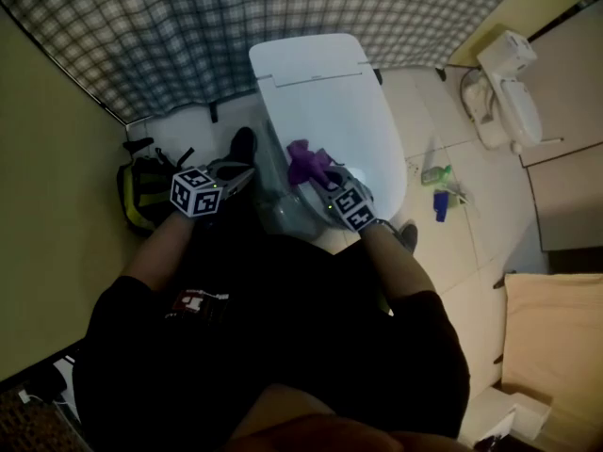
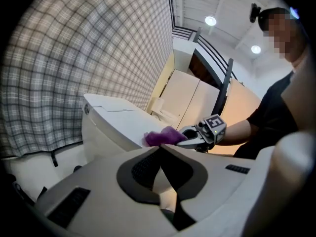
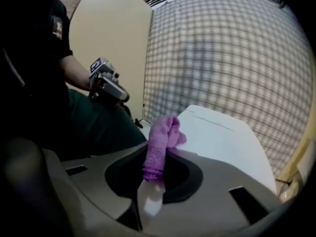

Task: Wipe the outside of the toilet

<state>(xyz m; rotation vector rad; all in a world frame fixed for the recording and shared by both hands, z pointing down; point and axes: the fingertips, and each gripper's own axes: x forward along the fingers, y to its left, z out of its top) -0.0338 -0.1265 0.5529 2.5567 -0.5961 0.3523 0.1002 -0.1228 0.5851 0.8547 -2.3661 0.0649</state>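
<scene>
The white toilet stands with its lid closed in front of a plaid curtain. A purple cloth rests against the lid's near left edge, and my right gripper is shut on it. In the right gripper view the cloth sticks up from between the closed jaws of the right gripper, with the toilet lid just beyond. My left gripper hangs left of the bowl, apart from it. Its jaws meet at the tips with nothing between them. From there the cloth shows on the lid's edge.
A yellow and black bag lies on the floor by the left wall. The plaid curtain hangs behind the toilet. To the right, two small bottles and a white appliance sit on the tiled floor. A tan box stands near right.
</scene>
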